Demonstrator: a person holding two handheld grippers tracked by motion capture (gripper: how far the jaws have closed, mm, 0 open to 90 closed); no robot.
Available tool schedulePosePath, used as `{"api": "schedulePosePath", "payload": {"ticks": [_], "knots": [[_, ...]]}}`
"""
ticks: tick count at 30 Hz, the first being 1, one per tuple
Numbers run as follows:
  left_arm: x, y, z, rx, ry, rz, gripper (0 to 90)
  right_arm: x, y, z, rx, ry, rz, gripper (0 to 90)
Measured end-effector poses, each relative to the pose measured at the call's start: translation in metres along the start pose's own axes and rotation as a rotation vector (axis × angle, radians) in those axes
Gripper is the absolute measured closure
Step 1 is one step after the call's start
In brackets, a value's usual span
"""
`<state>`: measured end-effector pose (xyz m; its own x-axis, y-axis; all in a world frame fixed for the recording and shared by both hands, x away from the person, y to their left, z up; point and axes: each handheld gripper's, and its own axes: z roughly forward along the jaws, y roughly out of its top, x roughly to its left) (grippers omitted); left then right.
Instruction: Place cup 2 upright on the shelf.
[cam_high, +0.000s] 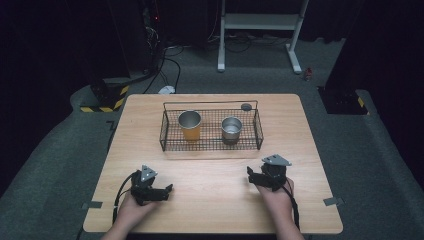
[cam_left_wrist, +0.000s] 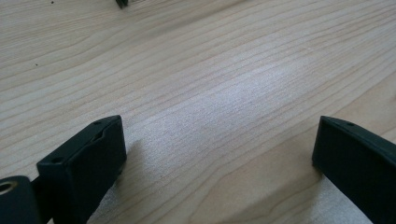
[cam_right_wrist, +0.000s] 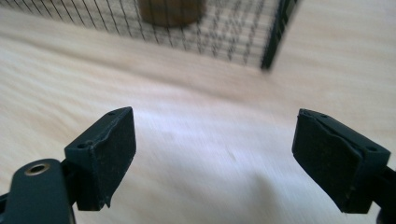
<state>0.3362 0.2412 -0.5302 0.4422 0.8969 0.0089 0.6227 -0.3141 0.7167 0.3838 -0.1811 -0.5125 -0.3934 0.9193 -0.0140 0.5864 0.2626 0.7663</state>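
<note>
Steel cups sit in the wire basket (cam_high: 210, 145) at twelve o'clock: orange cup (cam_high: 190, 125), silver cup (cam_high: 231, 129), light, rigid, slippery; grip the rim. Left gripper (cam_left_wrist: 215, 154) rests spread and empty on the table (cam_left_wrist: 210, 70). Right gripper (cam_right_wrist: 215, 149), spread and empty, faces the basket's corner.

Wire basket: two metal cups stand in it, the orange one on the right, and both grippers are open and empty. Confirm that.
Not quite. In the high view the orange cup stands on the left of the wire basket; the silver cup is on the right. The left gripper and right gripper are open and empty.
</note>
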Motion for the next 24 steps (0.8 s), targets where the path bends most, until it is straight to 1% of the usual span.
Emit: {"api": "schedulePosePath", "payload": {"ticks": [1, 3, 5, 7, 9, 11, 14, 16, 17, 19, 24], "knots": [[0.000, 0.000, 0.000, 0.000, 0.000, 0.000, 3.3, -0.002, -0.004, -0.002, 0.007, -0.008, 0.006, 13.7], [0.000, 0.000, 0.000, 0.001, -0.001, 0.000, 3.3, -0.007, -0.013, -0.005, 0.022, -0.031, -0.001, 13.9], [0.000, 0.000, 0.000, 0.000, -0.002, 0.001, 3.3, -0.012, -0.020, -0.008, 0.037, -0.043, 0.008, 14.3], [0.000, 0.000, 0.000, -0.001, -0.003, 0.001, 3.3, -0.019, -0.025, -0.011, 0.073, -0.042, 0.020, 14.7], [-0.001, 0.000, 0.001, 0.000, -0.003, 0.001, 3.3, -0.024, -0.028, -0.014, 0.080, -0.051, 0.030, 14.2], [-0.001, 0.001, 0.001, -0.001, -0.003, 0.003, 3.3, -0.029, -0.029, -0.015, 0.087, -0.047, 0.042, 13.6], [-0.002, 0.000, 0.000, 0.001, 0.004, -0.005, 3.4, -0.028, -0.029, -0.015, 0.088, -0.055, 0.044, 13.2], [-0.002, 0.000, 0.000, 0.002, 0.006, -0.005, 3.8, -0.026, -0.028, -0.014, 0.089, -0.064, 0.059, 13.2], [-0.002, 0.000, 0.000, 0.002, 0.007, -0.006, 3.8, -0.026, -0.027, -0.013, 0.090, -0.063, 0.054, 13.2], [-0.003, 0.000, 0.000, -0.001, 0.009, -0.011, 3.9, -0.023, -0.026, -0.011, 0.090, -0.070, 0.063, 12.9], [-0.003, 0.000, 0.000, -0.001, 0.008, -0.011, 3.8, -0.023, -0.026, -0.011, 0.090, -0.076, 0.064, 12.9]]}}
